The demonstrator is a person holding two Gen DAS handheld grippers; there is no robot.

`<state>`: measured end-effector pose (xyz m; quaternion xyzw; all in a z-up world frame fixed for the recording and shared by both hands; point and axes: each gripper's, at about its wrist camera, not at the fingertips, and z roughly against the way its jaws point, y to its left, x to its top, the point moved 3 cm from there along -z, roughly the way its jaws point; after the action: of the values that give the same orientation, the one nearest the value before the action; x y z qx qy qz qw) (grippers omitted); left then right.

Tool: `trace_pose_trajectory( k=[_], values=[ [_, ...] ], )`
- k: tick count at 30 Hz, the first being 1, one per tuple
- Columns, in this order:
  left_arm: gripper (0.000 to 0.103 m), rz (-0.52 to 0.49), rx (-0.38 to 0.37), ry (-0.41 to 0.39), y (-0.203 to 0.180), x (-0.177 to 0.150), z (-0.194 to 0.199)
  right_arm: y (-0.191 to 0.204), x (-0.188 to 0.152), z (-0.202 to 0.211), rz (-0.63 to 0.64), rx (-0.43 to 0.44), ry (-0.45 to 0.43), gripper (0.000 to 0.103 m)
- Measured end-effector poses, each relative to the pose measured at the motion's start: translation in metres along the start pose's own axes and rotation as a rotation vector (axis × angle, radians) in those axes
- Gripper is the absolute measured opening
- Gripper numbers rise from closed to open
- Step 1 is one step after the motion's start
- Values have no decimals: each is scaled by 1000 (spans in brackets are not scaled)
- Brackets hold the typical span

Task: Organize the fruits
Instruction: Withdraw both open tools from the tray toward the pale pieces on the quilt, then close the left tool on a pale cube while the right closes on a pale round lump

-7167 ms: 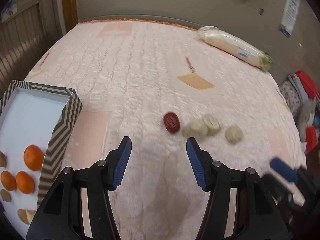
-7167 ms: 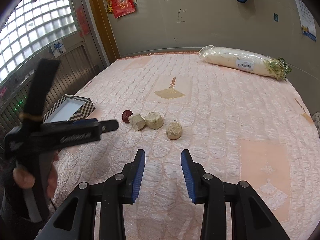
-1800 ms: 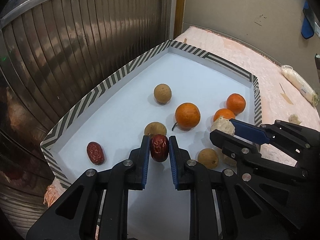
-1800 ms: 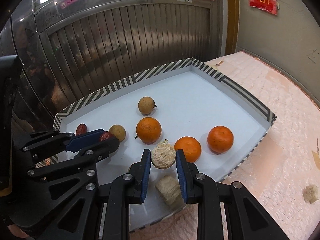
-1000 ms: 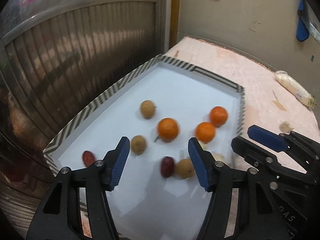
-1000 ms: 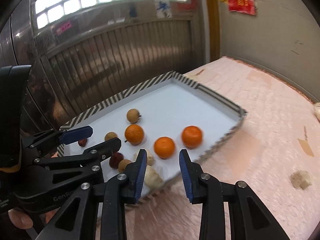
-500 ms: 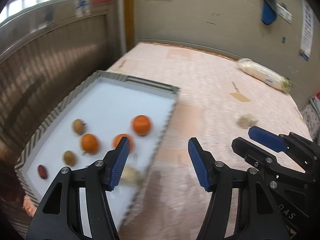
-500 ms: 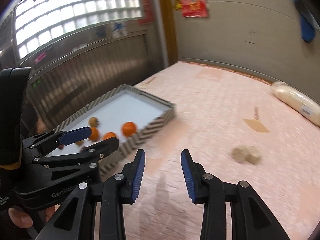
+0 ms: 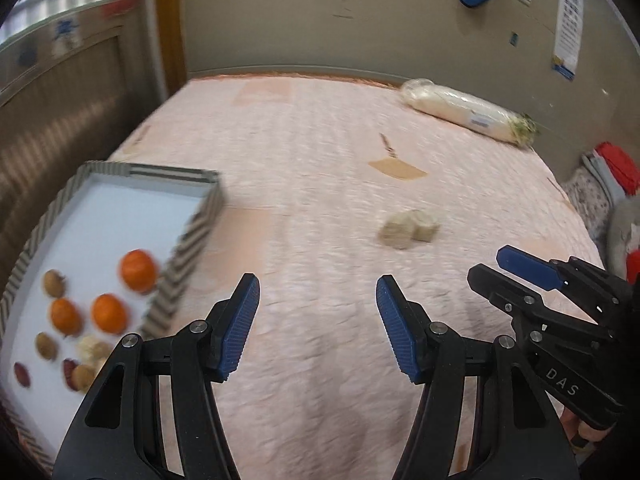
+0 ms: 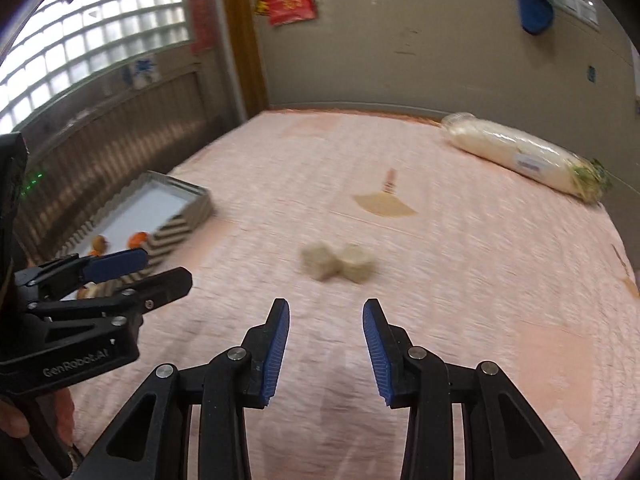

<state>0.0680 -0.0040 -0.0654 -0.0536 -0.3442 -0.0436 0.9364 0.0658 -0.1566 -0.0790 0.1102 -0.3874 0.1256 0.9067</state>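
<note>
Two pale beige, rough-surfaced fruit pieces [image 9: 409, 229] sit side by side on the pink quilted bedspread [image 9: 320, 160], touching each other; both are blocky and blurred by motion, so finer texture cannot be read. In the left wrist view they lie ahead of the left gripper [image 9: 318, 322] and a little to its right, well apart from the blue finger pads [image 9: 240, 324]. In the right wrist view the same pair [image 10: 338, 266] lies ahead of the right gripper [image 10: 325, 350], close to its centre line, with a clear gap of bedspread between. The pair's long axis runs roughly left–right across both views; neither piece shows a distinct pointing end. Left gripper: jaws spread wide, nothing between them. Right gripper: jaws parted, narrower than the left, nothing held. Striped-rim tray [image 9: 192, 240] sits at the bed's left edge, left of the left gripper — inside it are three oranges [image 9: 138, 271], small brown round fruits [image 9: 54, 283], pale pieces [image 9: 90, 348] and dark red dates [image 9: 22, 374], all blurred. A wrapped white radish [image 9: 464, 116] lies at the far right of the bed near the wall, long axis slanting from upper left to lower right, leafy end to the right.
</note>
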Motion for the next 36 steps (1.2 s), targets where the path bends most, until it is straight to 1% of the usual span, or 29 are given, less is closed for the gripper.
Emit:
trace_pose_trajectory(
  k=[2, 5, 7, 11, 14, 16, 18, 19, 20, 21, 23, 28, 30, 33, 36],
  values=[
    [61, -9, -32, 22, -10, 4, -10, -13, -1, -1, -20, -15, 5, 37],
    [61, -23, -55, 32, -21, 13, -24, -30, -1, 0, -55, -27, 0, 37],
    [61, -55, -72, 48, -31, 18, -35, -36, -1, 1, -67, -30, 0, 37],
    [61, -118, -87, 72, -46, 26, -55, -43, -1, -1, -86, -27, 1, 37],
    [61, -140, -118, 102, -53, 30, -70, -47, 0, -2, -93, -25, 2, 37],
    [61, -154, -119, 115, -55, 31, -78, -50, 0, -4, -100, -25, 4, 37],
    [60, -147, -122, 112, -53, 32, -83, -51, 0, -6, -104, -22, 7, 37],
    [57, -135, -131, 110, -51, 32, -83, -52, 0, -7, -104, -22, 11, 37],
    [39, -126, -135, 113, -48, 32, -85, -53, 0, -8, -104, -24, 12, 37],
    [30, -117, -135, 122, -46, 33, -87, -54, 0, -9, -107, -25, 15, 37],
    [30, -101, -131, 119, -40, 35, -87, -54, 1, -12, -108, -21, 20, 37],
    [30, -99, -100, 104, -32, 32, -74, -44, 8, -27, -84, 1, 34, 37],
    [30, -79, -88, 96, -24, 30, -66, -38, 12, -36, -60, 12, 43, 37],
    [30, -56, -47, 75, -13, 27, -54, -28, 18, -54, -13, 27, 66, 37],
    [30, -31, -35, 73, -5, 23, -46, -22, 24, -73, 19, 22, 91, 37]
  ],
)
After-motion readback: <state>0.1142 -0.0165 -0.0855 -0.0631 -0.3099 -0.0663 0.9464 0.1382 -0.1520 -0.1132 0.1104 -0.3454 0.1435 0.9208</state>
